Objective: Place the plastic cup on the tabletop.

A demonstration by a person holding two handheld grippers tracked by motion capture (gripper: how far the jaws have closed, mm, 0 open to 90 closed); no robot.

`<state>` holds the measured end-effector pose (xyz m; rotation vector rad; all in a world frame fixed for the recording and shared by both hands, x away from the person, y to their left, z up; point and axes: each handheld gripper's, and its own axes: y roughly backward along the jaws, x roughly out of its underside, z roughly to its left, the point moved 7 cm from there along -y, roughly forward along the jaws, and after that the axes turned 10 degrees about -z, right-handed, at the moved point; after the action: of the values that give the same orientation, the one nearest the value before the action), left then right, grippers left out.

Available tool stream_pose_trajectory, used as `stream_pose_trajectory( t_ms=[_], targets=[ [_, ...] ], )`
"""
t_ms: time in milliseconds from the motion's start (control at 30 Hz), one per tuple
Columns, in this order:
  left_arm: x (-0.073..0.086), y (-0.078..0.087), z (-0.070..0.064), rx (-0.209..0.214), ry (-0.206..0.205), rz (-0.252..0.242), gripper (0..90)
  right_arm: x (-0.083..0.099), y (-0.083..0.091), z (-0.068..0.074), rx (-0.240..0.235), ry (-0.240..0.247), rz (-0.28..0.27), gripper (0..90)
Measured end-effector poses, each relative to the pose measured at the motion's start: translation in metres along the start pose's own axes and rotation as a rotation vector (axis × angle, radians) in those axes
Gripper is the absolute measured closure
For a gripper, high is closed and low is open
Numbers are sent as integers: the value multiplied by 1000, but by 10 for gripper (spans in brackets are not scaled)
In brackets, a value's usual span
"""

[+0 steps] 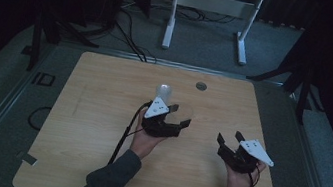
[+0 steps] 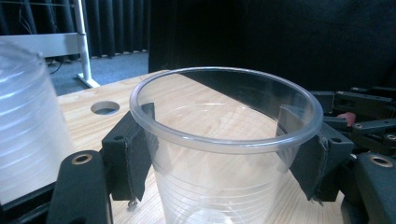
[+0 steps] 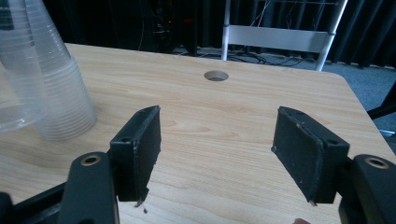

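A clear plastic cup [image 2: 219, 154] stands upright between the jaws of my left gripper [image 2: 219, 158]; both pads touch its wall just under the rim. In the high view the left gripper [image 1: 175, 116] is at the table's middle, with the cup [image 1: 185, 110] faint at its tip. A stack of clear cups [image 1: 163, 91] stands upside down just beyond it, seen also as the stack [image 2: 28, 130] and the stack [image 3: 51, 93]. My right gripper [image 1: 229, 139] is at the front right, open and holding nothing, its pads [image 3: 140, 149] wide apart over bare wood.
The wooden table [image 1: 98, 128] has a round hole [image 1: 201, 86] near its far edge. A white frame [image 1: 214, 5] stands on the floor behind the table, with cables beside it. Dark stands flank the table's far corners.
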<state>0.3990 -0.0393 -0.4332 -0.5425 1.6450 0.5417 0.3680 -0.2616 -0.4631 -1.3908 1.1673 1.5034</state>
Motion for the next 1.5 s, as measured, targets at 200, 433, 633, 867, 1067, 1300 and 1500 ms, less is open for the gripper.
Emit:
stream_pose_trajectory(
  t_ms=[200,433,633,867,1067,1300,1500],
  targets=[
    [6,4,4,-11,4,6,298,0,0,0,0,2,0,319],
    [14,6,4,-14,-1,23,298,0,1,-2,4,0,-1,318],
    [23,6,3,-14,-13,40,298,0,2,-3,6,-1,-2,318],
    [29,7,3,-16,-11,40,297,-1,2,-4,7,-1,-3,318],
    [38,6,1,-18,-15,52,297,-1,2,-3,5,-2,-2,318],
    [47,5,2,-27,-21,58,297,-1,2,-3,5,-2,-2,318],
    [53,3,2,-25,-20,66,297,-1,3,-3,7,-3,-3,318]
  ],
)
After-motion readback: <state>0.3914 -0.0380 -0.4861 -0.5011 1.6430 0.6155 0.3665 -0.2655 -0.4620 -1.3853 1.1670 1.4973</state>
